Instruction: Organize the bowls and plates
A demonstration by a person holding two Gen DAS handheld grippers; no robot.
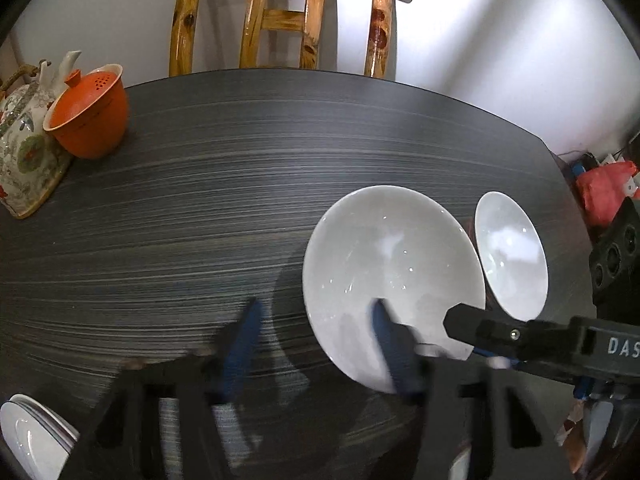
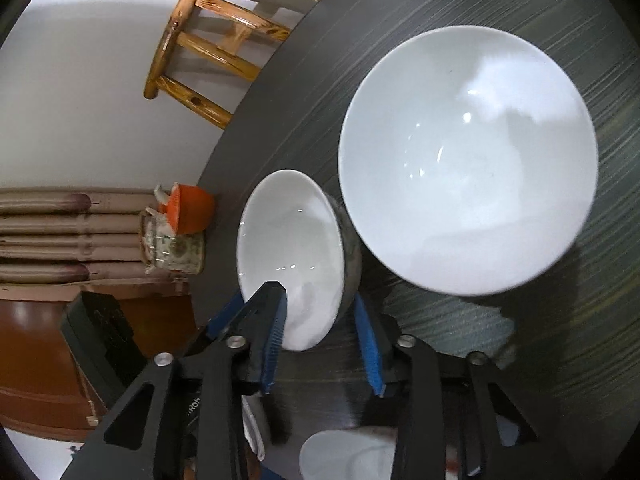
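Glazed white ceramic bowls, a large one (image 1: 392, 276) and a small one (image 2: 292, 256), sit side by side on the dark striped tabletop (image 1: 200, 200), stiff, slick and breakable, each best pinched at its rim, where left tongs (image 1: 316, 344) and right tongs (image 2: 320, 328) straddle apart.

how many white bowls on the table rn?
2. Large white ceramic bowl mid-table, between the left gripper's fingers; small white ceramic bowl beside it, between the right gripper's fingers. More may be out of frame.
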